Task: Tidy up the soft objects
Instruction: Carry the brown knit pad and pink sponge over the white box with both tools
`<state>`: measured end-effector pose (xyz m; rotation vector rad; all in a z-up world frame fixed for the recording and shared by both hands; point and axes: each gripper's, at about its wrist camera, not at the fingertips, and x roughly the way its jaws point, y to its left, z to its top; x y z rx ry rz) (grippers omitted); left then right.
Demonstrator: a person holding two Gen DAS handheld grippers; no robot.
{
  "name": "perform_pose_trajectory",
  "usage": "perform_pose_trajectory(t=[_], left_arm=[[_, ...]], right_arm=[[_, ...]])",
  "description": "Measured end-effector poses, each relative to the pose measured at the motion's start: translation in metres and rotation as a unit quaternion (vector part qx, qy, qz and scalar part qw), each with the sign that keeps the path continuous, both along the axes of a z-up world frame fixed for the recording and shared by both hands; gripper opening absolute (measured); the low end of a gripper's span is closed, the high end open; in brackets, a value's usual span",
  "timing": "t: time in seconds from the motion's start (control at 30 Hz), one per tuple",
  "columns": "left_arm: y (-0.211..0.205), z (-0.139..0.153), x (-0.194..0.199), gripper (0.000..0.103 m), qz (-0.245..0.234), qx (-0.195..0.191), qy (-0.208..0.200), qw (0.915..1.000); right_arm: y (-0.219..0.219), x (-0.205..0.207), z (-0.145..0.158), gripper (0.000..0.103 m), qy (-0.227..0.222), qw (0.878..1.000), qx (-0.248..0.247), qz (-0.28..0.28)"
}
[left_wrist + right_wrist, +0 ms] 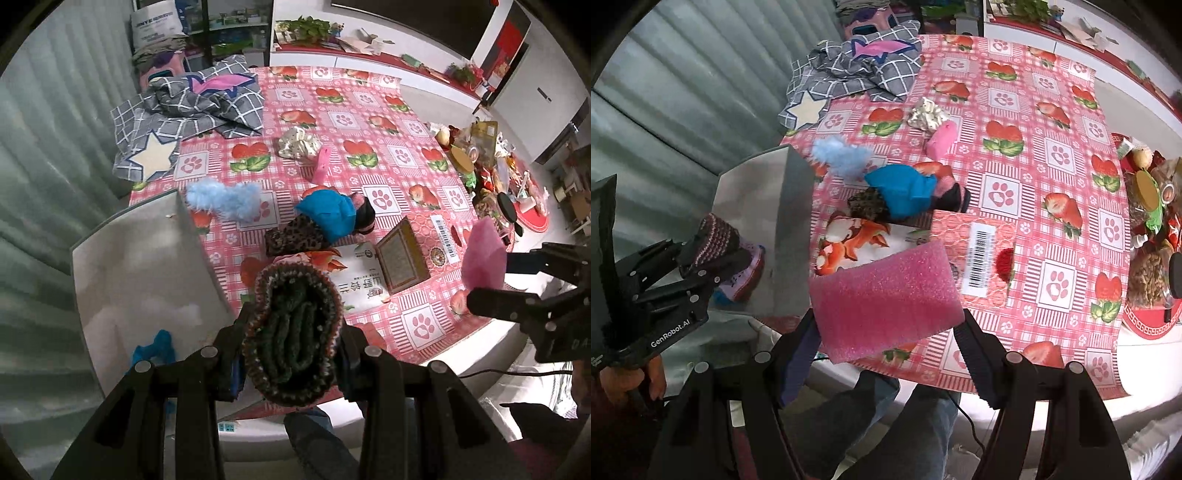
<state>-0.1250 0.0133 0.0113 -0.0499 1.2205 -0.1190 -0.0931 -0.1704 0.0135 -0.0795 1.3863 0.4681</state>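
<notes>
The left hand-held gripper [293,343] is clenched on a rolled dark green knitted sock with a speckled pink-and-brown cuff [293,332], its jaws pressing the roll's two flanks. It hangs over the near edge of the worktop covered in a pink strawberry-and-paw-print cloth [369,122], just beside a white open bin [147,258] that already holds a scrap of blue fabric [155,350]. The right hand-held gripper [886,325] is grasping a flat pink foam sheet [882,299] by its lower edges, above the same near edge.

Both loads look light and yielding. The knitted roll probably squashes under the jaws and could unroll if taken by one layer, so a hold across the whole bundle, as now, seems soundest. The foam sheet seems springy and a little slick; pinched at its rim it may bow or swing, so a deeper bite would likely be steadier.

Still lying on the cloth are a fluffy pale blue piece [225,201], a bright blue fabric bundle [327,214], a leopard-print cloth [295,238], a cream satin scrunchie [299,144] and a grey checked bedsheet with stars [184,118].
</notes>
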Motion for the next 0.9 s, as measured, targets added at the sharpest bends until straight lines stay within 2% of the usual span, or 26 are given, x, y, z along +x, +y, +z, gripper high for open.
perform_pose_trajectory(t=[0.6, 0.9], left_arm=[[0.064, 0.004, -0.038, 0.041, 0.095, -0.015, -0.015, 0.9952], [0.081, 0.000, -0.054, 0.041, 0.116, -0.016, -0.012, 0.9930]], right_arm=[[0.071, -0.016, 0.009, 0.073, -0.012, 0.996, -0.014, 0.083], [0.096, -0.026, 0.008, 0.073, -0.012, 0.993, -0.018, 0.115]])
